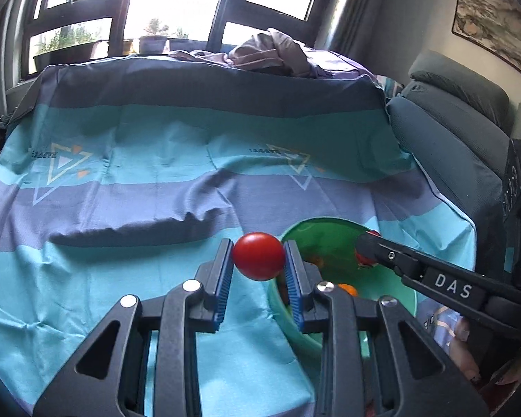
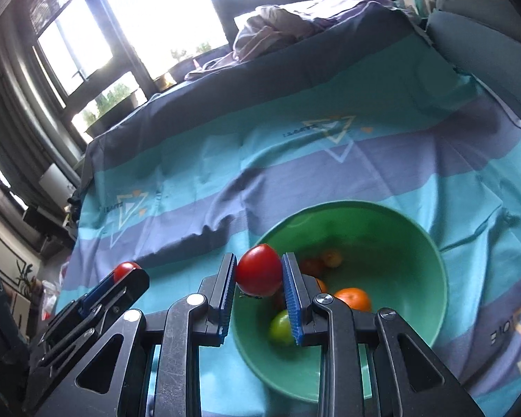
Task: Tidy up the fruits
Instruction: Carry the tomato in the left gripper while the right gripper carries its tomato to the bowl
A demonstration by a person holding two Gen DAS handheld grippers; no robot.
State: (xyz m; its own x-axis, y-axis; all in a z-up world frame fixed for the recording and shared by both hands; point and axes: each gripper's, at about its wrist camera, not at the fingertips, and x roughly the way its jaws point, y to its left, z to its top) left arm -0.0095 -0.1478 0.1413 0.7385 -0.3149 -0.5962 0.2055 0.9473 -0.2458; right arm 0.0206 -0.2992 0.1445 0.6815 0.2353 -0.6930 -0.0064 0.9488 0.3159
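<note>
My table's striped blue cloth (image 1: 128, 160) carries the green bowl (image 2: 416, 239); crumpled fabric (image 1: 271, 52) lies well beyond the bowl.

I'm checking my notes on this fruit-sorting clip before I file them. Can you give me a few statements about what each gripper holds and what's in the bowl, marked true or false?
1. The left gripper is shut on a red tomato. True.
2. The right gripper is open and holds nothing. False: it is shut on a second red tomato, seen between its blue fingers.
3. The green bowl holds no fruit. False: an orange fruit, a green fruit and some blurred reddish ones lie in it.
4. The bowl stands on a striped blue cloth. True.
5. The right gripper's tomato is over the bowl's near-left rim. True.
</note>
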